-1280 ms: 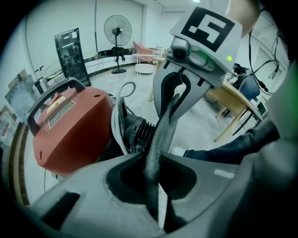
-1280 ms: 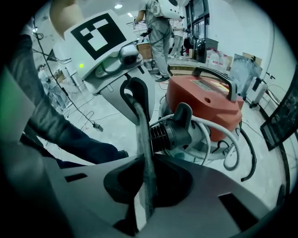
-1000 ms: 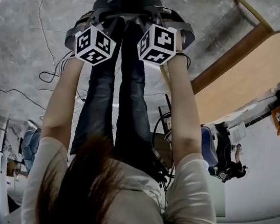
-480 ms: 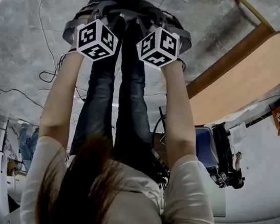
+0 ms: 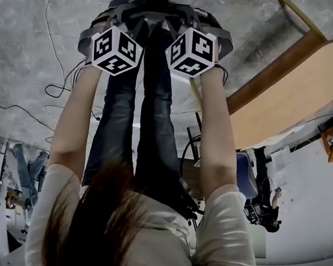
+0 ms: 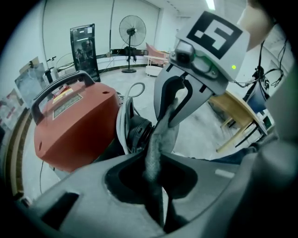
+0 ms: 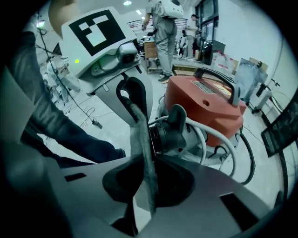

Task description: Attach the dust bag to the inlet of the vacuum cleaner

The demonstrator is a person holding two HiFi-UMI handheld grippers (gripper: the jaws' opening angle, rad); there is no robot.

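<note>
You are at the fitting step. The grey fabric dust bag (image 6: 161, 132) hangs between your two tools, just in front of the black round inlet (image 7: 168, 134) on the red vacuum cleaner with the black carry handle (image 6: 74, 125). I judge it is not yet seated, though no view shows whether cloth and inlet touch.

Your left gripper (image 6: 152, 160) is nearly closed, with a fold of the bag's edge pinched between its jaws. Your right gripper (image 7: 146, 162) has the same narrow set and holds the band of cloth running up to the other tool. Both pairs of jaws have just been opening a little, but the fabric is between them and looks clamped.

Next, you need to carry the bag's mouth forward onto the inlet. Keep both tools level with each other so the opening stays spread and square to the fitting. Mind the white hose (image 7: 205, 139) looping beside it. Don't loosen further until the collar is on, or the cloth will likely slip out.
</note>
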